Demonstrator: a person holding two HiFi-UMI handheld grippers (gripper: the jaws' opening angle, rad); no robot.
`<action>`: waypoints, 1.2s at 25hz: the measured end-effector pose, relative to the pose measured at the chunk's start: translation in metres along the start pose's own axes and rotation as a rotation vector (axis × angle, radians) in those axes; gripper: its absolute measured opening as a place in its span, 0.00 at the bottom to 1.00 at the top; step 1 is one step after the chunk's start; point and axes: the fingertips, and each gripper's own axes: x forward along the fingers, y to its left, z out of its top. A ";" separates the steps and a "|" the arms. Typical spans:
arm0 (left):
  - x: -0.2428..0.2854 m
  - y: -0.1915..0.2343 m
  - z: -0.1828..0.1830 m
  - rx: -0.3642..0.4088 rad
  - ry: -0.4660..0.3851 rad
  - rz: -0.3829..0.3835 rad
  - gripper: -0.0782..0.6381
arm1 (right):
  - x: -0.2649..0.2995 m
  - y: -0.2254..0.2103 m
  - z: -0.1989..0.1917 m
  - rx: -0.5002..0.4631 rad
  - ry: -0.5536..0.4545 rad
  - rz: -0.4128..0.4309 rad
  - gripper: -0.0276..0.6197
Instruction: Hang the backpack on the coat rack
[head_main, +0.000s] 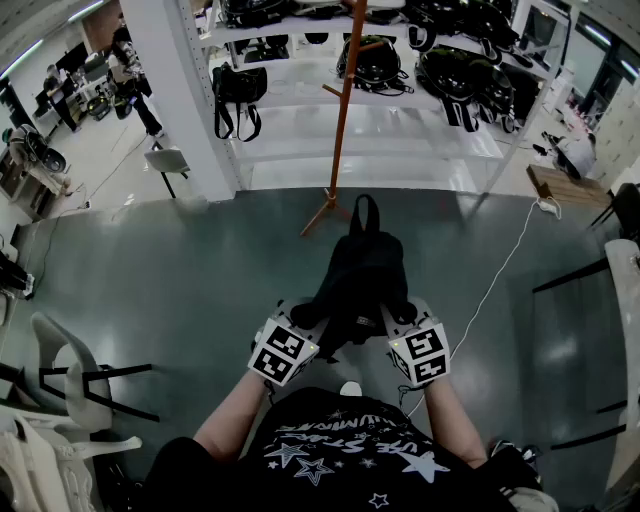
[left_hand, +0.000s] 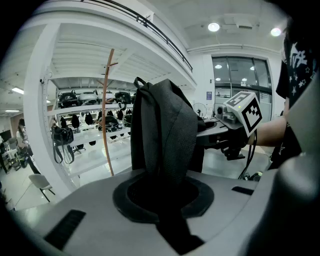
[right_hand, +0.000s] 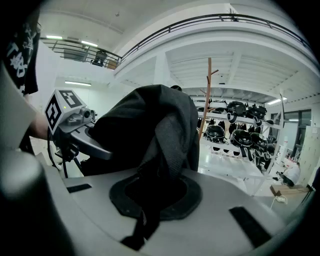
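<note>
Backpack (head_main: 360, 270), black, held up in front of the person with its top loop toward the coat rack (head_main: 340, 120), which stands beyond it and apart. Left gripper (head_main: 316, 320) and right gripper (head_main: 398, 318) each clench its fabric from either side. White shelving (head_main: 290, 140) stands behind the rack.

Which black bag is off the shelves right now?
The backpack held by the left hand-held gripper and the right hand-held gripper; the others sit on shelves.
</note>
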 end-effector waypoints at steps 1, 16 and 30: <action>0.001 -0.003 0.001 -0.007 -0.006 0.002 0.21 | -0.002 -0.001 -0.001 0.001 -0.002 0.002 0.07; 0.037 -0.043 0.003 -0.059 0.020 0.020 0.21 | -0.024 -0.040 -0.031 -0.018 -0.016 0.073 0.07; 0.053 -0.028 0.011 -0.070 0.024 0.033 0.21 | -0.005 -0.058 -0.025 -0.017 -0.046 0.083 0.07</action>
